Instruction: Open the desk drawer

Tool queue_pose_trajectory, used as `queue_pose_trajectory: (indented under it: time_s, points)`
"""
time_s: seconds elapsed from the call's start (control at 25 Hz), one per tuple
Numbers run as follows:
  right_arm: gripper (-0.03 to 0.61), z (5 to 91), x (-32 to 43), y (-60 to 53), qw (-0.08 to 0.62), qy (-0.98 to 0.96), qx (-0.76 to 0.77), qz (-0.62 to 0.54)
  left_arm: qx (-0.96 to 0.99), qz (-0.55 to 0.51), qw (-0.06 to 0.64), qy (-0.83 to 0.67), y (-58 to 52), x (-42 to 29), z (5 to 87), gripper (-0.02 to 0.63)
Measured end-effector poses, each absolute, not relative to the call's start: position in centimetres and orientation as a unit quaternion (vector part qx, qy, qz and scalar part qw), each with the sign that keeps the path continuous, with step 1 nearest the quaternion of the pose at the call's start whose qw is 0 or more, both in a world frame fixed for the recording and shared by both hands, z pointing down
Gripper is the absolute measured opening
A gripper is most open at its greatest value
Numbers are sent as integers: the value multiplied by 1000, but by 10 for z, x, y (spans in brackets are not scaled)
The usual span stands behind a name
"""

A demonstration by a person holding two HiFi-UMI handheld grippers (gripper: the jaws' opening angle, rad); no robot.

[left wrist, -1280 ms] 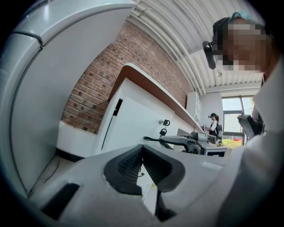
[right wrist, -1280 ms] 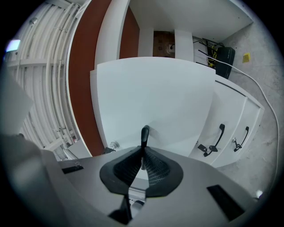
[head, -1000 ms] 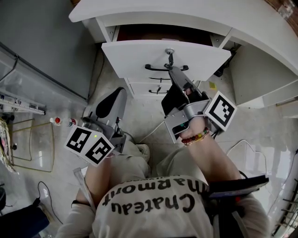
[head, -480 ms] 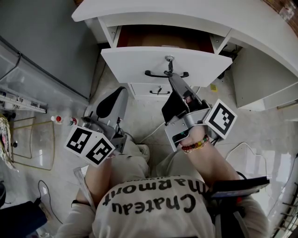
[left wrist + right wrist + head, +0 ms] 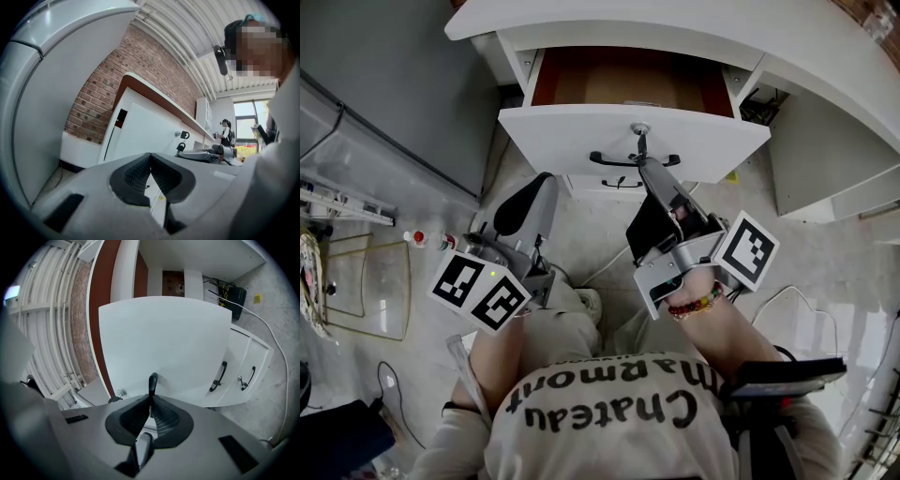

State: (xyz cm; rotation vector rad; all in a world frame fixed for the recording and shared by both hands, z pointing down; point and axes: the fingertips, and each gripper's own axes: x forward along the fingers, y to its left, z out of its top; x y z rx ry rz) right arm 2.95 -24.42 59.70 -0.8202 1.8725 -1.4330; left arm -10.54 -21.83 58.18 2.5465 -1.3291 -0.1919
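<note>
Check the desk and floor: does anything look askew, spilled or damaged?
Nothing looks damaged or spilled. The top drawer stands pulled out, square to the desk, the right tongs shut on its handle. Only a loose white cable trails across the floor.

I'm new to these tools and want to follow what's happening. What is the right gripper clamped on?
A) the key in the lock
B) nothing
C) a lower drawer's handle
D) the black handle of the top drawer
D: the right gripper has its jaws closed on the black handle of the top drawer, which stands pulled out.
</note>
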Motion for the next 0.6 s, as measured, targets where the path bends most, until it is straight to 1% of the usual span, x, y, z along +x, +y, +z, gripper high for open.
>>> queue_pose_trajectory:
  time_s: [0.6]
  points:
    - [26, 597, 32, -218, 307, 709, -300, -560, 876, -66, 128, -460, -199, -99, 566, 15]
